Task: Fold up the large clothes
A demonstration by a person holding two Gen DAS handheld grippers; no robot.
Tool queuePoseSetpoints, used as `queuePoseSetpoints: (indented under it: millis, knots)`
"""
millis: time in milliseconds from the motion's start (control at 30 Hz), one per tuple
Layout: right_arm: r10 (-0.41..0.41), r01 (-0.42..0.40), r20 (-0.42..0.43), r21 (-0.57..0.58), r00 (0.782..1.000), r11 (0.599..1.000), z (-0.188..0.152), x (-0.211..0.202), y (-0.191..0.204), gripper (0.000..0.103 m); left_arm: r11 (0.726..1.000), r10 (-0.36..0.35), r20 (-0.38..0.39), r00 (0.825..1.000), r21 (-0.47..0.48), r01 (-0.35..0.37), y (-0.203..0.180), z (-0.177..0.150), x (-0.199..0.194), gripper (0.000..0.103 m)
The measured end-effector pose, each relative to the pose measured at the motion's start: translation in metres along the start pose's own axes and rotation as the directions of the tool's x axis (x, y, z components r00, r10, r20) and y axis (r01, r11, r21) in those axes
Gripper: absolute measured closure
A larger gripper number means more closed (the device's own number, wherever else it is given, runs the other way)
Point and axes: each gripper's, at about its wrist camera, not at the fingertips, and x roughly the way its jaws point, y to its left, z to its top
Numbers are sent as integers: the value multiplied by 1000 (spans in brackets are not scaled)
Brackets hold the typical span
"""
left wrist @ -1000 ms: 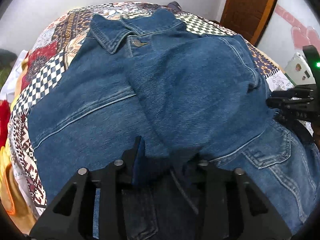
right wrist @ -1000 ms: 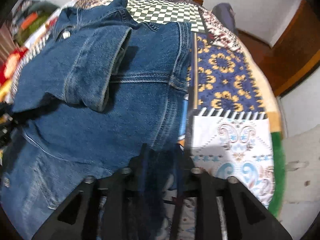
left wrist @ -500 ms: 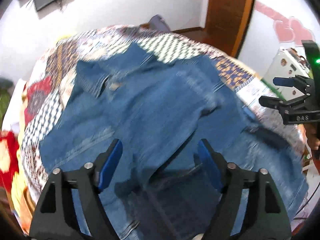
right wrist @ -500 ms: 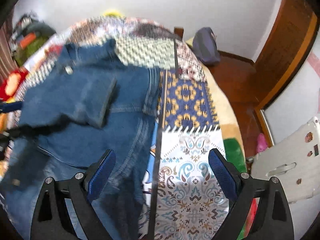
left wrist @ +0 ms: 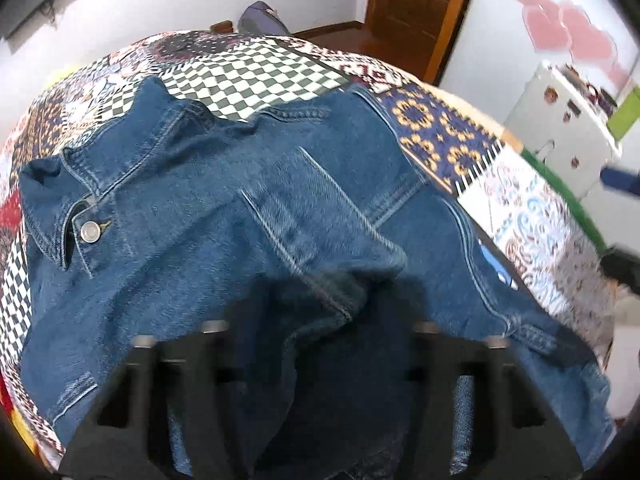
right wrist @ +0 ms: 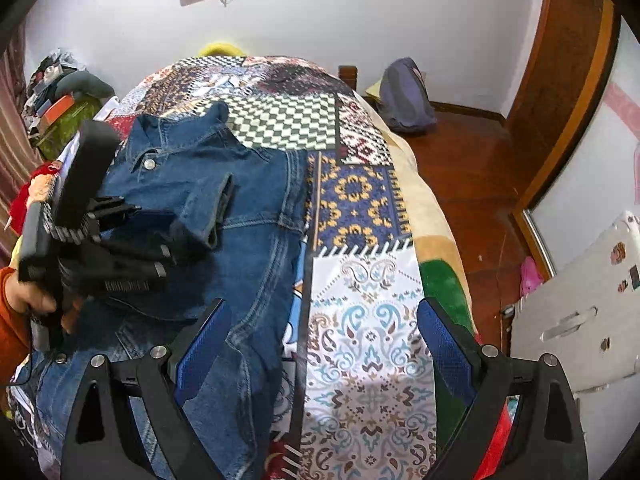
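A blue denim jacket (left wrist: 192, 208) lies collar-far on a patchwork bed cover (left wrist: 248, 72), with one sleeve (left wrist: 320, 240) folded across its front. My left gripper (left wrist: 320, 344) is open, its fingers wide apart and blurred, low over the sleeve cuff. From the right wrist view the left gripper (right wrist: 160, 256) hovers at the cuff (right wrist: 212, 208). My right gripper (right wrist: 320, 344) is open and empty, raised above the jacket's right edge (right wrist: 256, 288) and the bed cover (right wrist: 360, 320).
A wooden door (right wrist: 560, 100) and wood floor lie to the right of the bed. A purple bag (right wrist: 404, 96) sits on the floor by the wall. A white cabinet (right wrist: 580, 312) stands at the right. Piled clothes (right wrist: 60, 100) lie at the far left.
Both grippers let go of the denim and opened wide. The right one rose and pulled back. The left one has come down again close over the folded sleeve.
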Motion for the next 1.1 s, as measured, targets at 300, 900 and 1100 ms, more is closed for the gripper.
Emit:
queuePoseSetpoints:
  millis: [300,900,1100]
  knots:
    - [48,-46,-42,49,998,998,6,19,3,10,996,17,164,986,-90,-2,20,0,-66,85]
    - [119,-112,-82,80,989,990,17,37,37,10,895,309,231,923,-398,-200,144,-125,-166,86]
    - [131,-120,-115,93,985,988,13,43,48,10,843,291,112,950,-500,-199,167,-183,-131,86]
